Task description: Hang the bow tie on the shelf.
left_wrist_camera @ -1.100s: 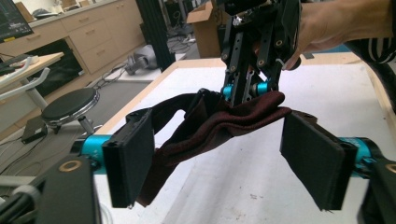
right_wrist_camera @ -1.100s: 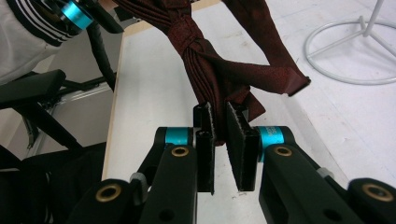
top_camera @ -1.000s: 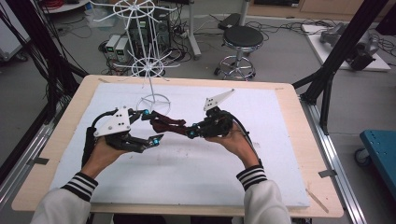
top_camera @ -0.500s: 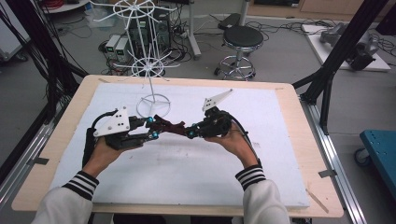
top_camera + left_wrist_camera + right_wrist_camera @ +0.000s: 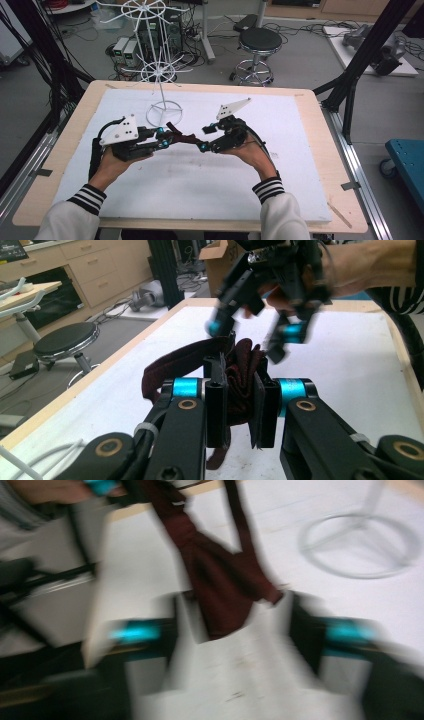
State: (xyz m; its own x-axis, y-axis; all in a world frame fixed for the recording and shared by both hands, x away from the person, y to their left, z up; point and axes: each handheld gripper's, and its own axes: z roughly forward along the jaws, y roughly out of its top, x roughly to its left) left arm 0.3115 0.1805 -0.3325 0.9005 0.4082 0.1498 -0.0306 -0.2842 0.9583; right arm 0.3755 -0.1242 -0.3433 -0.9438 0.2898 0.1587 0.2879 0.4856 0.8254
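The left gripper (image 5: 239, 412) clamps a bunched, dark maroon strip of soft cloth (image 5: 200, 360) above the white foam-covered table (image 5: 200, 190). The right gripper (image 5: 235, 630), blurred, stands spread wide, cloth end hanging between its jaws, near a white wire stand (image 5: 162, 75).

Table (image 5: 320, 165) with a rack (image 5: 159, 75) standing at its far left. Cloth (image 5: 182, 137) at centre, before the rack's base, stretched between left gripper (image 5: 167, 141) on its left and right gripper (image 5: 204, 139) on its right. Stool (image 5: 257, 42) on the floor behind the table.
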